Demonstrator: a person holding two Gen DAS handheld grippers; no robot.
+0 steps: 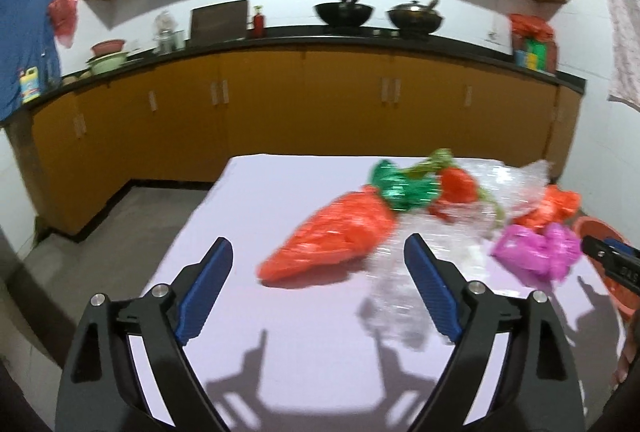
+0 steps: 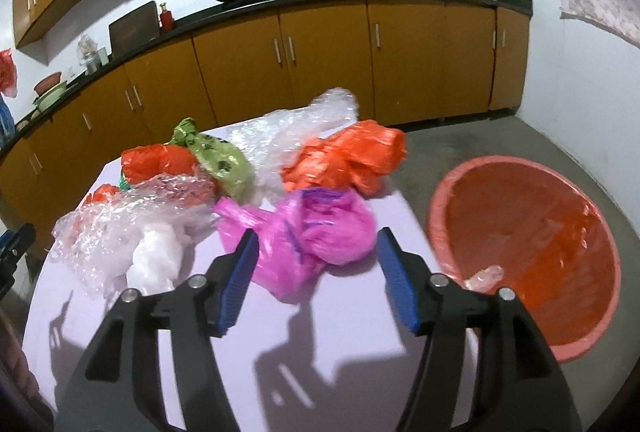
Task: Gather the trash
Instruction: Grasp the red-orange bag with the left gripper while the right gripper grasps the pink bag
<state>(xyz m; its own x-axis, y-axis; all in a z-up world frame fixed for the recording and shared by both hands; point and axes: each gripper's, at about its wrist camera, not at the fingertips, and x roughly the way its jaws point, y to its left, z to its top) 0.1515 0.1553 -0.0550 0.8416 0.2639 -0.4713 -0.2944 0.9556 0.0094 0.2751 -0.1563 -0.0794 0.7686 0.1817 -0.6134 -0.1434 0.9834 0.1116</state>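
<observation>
A pile of plastic trash lies on the lilac table (image 1: 304,352). In the left wrist view a long orange bag (image 1: 332,236) lies just beyond my open left gripper (image 1: 318,242), with clear bubble wrap (image 1: 396,284) by its right finger and a green foil wrapper (image 1: 400,188) behind. My right gripper (image 2: 319,233) is open, its fingertips on either side of the near end of a pink bag (image 2: 312,232) without pressing it. Behind the pink bag lie an orange bag (image 2: 348,156), an olive-green bag (image 2: 220,160) and bubble wrap (image 2: 120,228). A red basin (image 2: 532,252) stands on the floor to the right.
A small clear piece of plastic (image 2: 484,276) lies inside the basin. Orange kitchen cabinets (image 1: 280,120) with a black counter and two woks (image 1: 344,12) run along the far wall. Grey floor (image 2: 480,148) surrounds the table. The near part of the table (image 2: 340,344) is bare.
</observation>
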